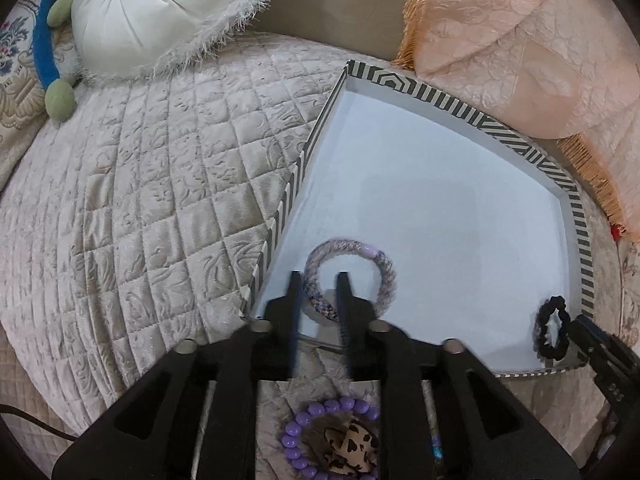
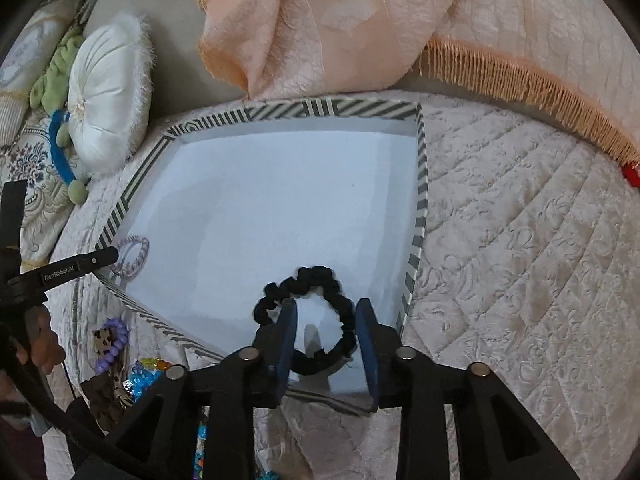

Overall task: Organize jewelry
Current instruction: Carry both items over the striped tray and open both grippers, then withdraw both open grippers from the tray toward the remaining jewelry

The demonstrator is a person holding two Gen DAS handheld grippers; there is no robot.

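A shallow tray with a white floor and a black-and-white striped rim (image 1: 440, 98) (image 2: 320, 108) lies on a quilted bedspread. A lilac braided bracelet (image 1: 360, 250) (image 2: 134, 254) rests on the tray floor in its near-left corner. My left gripper (image 1: 319, 278) straddles the bracelet's left side, and its pads stand apart from the band. A black scrunchie (image 2: 320, 274) (image 1: 554, 328) lies flat at the tray's near-right corner. My right gripper (image 2: 326, 304) stands open around the scrunchie without pinching it.
A purple bead bracelet (image 1: 320, 412) (image 2: 114, 344), a leopard-print piece (image 1: 352, 448) and blue beads (image 2: 142, 380) lie on the quilt in front of the tray. A white round cushion (image 1: 152, 16) and a peach fringed cloth (image 1: 520, 40) lie behind it. A person's hand (image 2: 40, 344) holds the left tool.
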